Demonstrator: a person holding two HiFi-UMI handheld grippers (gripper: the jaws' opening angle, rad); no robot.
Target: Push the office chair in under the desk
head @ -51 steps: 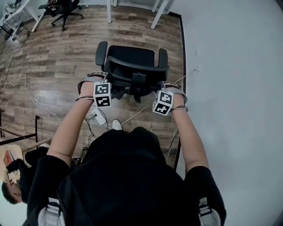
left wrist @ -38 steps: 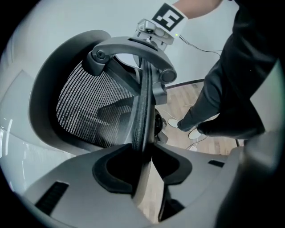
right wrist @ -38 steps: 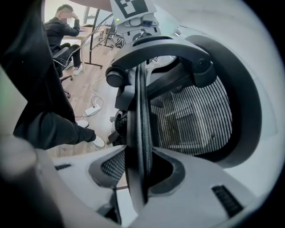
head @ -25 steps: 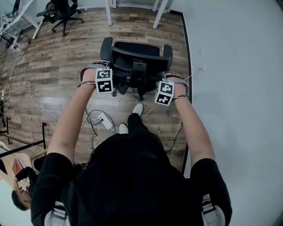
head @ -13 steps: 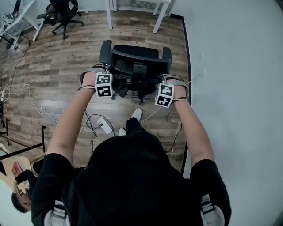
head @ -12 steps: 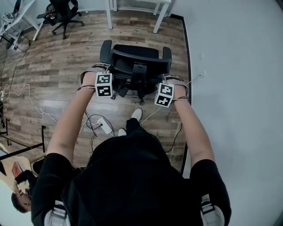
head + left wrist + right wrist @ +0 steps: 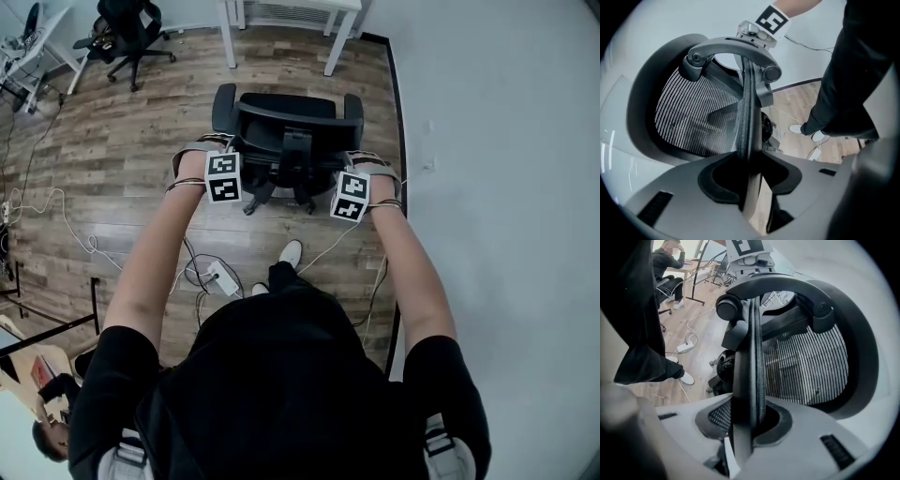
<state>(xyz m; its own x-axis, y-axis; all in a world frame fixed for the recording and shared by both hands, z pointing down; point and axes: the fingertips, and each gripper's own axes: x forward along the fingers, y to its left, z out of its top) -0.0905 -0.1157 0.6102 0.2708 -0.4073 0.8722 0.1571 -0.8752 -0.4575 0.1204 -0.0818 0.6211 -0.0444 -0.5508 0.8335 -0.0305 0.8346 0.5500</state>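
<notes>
Left gripper [image 7: 750, 180] and right gripper [image 7: 745, 420] both clamp one black mesh-backed office chair [image 7: 286, 117] by its backrest rim; a second black chair [image 7: 127, 26] stands well apart.

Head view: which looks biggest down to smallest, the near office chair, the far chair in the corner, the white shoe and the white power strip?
1. office chair
2. far chair, though distance shrinks it
3. white shoe and power strip: they look alike, so I can't rank them.

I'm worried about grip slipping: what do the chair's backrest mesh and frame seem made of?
The backrest mesh looks like woven synthetic fabric: light shows through its fine ribbed weave. The backrest frame is likely moulded plastic, matte black, smooth and dull.
</notes>
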